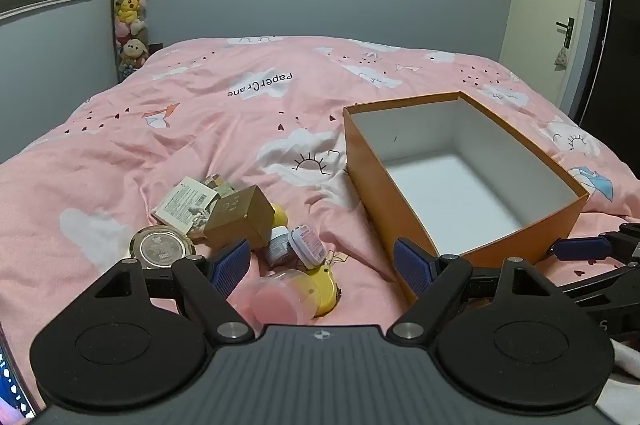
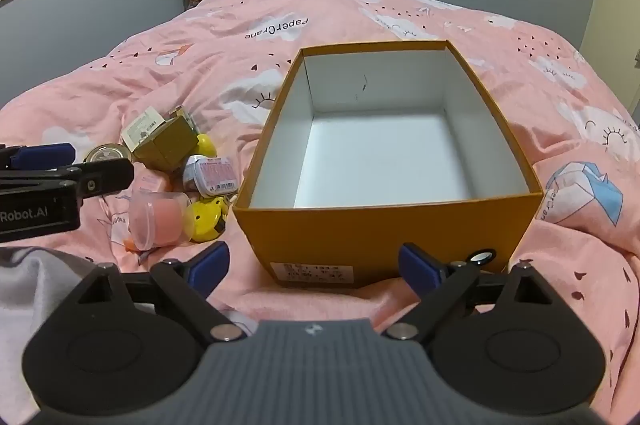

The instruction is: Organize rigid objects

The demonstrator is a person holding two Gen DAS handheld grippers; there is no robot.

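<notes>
Rectangular orange cardboard box (image 2: 384,229), open-topped with smooth white inner walls, resting empty on a bed under a soft, creased pink quilt (image 1: 192,129) printed with white clouds. Left of the box, a close cluster of small rigid items lies on the quilt: a brown cubic carton (image 1: 238,221) tilted on one edge, a flat printed card packet (image 1: 184,203) behind it, a round metallic tin lid (image 1: 162,248), a small cylindrical grey jar (image 1: 280,249) touching a pink-topped tin (image 1: 308,241), a translucent plastic tub (image 1: 280,295) with pink contents lying on its side, and a glossy yellow rounded toy (image 2: 206,217) beside it. Left tongs (image 1: 320,265), blue ribbed pads (image 1: 230,265) on black arms, spread wide and empty just before the cluster. Right tongs (image 2: 314,265) likewise wide and empty, facing the box's labelled near wall.
</notes>
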